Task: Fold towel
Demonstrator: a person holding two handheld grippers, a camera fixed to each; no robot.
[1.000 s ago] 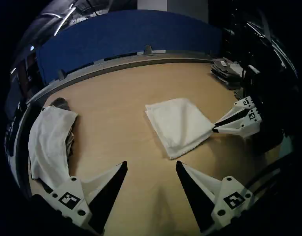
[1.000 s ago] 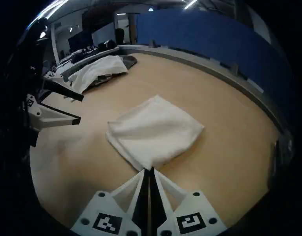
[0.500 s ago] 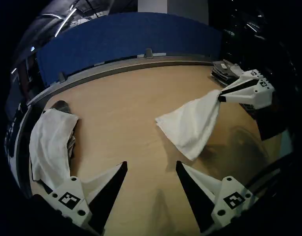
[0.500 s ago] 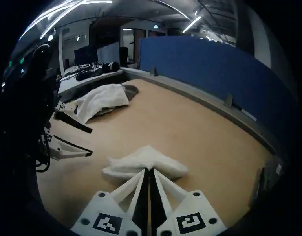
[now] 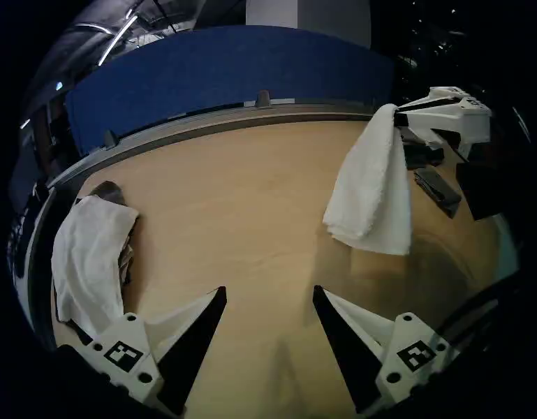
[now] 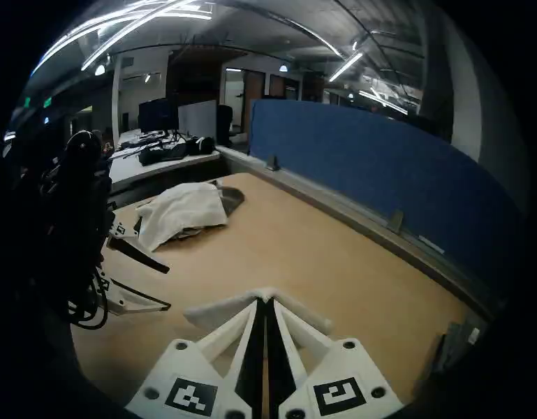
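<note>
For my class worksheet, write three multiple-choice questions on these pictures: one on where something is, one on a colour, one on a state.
1. In the left gripper view, the towel pile lies at: A left; B centre; C right.
2. The divider is: A grey; B green; C blue.
3. The folded towel: A lies flat; B hangs from the right gripper; C is spread open.
Answers: 1 A, it sits at the table's left edge. 2 C, the panel is plainly blue. 3 B, shut fingers pinch its top.
</note>
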